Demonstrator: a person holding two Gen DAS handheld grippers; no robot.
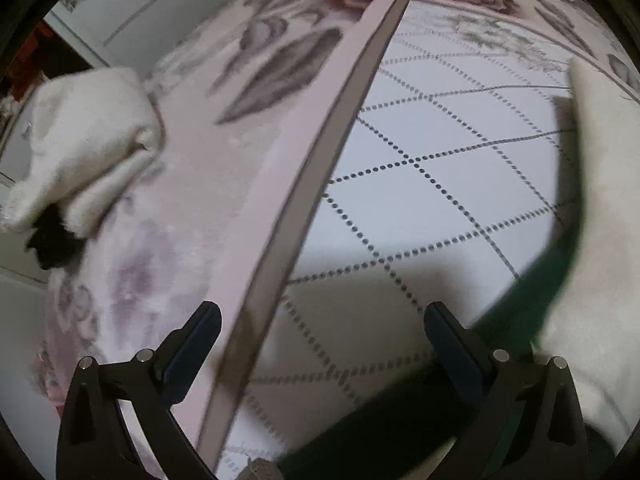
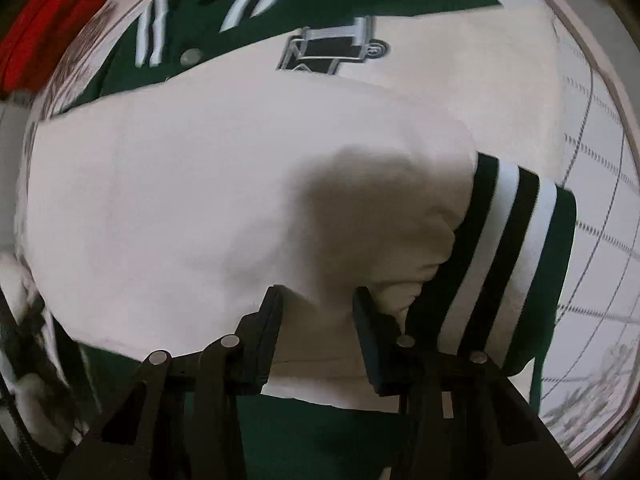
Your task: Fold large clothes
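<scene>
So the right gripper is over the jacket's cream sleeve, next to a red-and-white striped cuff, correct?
Not quite. The cuff is green with white and black stripes, not red and white. The right wrist view shows it at the end of the cream sleeve, with the right gripper over the sleeve, jaws partly open with a fold of cream fabric between them.

Jacket sleeve (image 2: 240,184) across jacket (image 2: 200,40), on blanket (image 2: 592,160).
</scene>
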